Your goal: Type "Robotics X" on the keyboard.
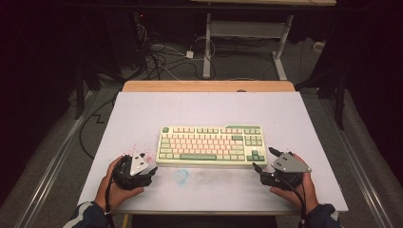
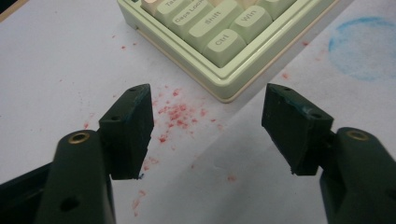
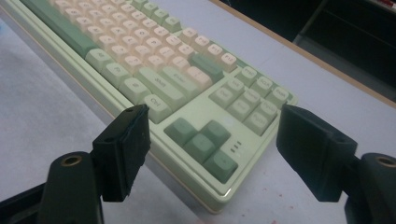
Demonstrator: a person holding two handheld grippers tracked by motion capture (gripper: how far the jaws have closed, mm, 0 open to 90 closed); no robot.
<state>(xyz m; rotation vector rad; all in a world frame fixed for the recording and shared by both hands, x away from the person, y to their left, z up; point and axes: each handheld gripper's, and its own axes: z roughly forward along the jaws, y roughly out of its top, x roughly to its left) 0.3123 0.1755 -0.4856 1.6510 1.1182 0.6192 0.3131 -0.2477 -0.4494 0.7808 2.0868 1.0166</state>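
Keyboard flanked by both grippers, neither gripping

High view: keyboard (image 1: 211, 144) lies between left gripper (image 1: 151, 171) and right gripper (image 1: 263, 159), each at a near corner.

Left gripper view: fingers (image 2: 128, 128) stand well apart, nothing between them; keyboard's Ctrl corner just ahead of the tips, red specks (image 2: 180, 114) below. Risk: closing here grabs air.

Right gripper view: fingers (image 3: 123, 149) wide apart, untouching; arrow-key corner sits between and just beyond them. Risk: one-sided grip would skew the board.
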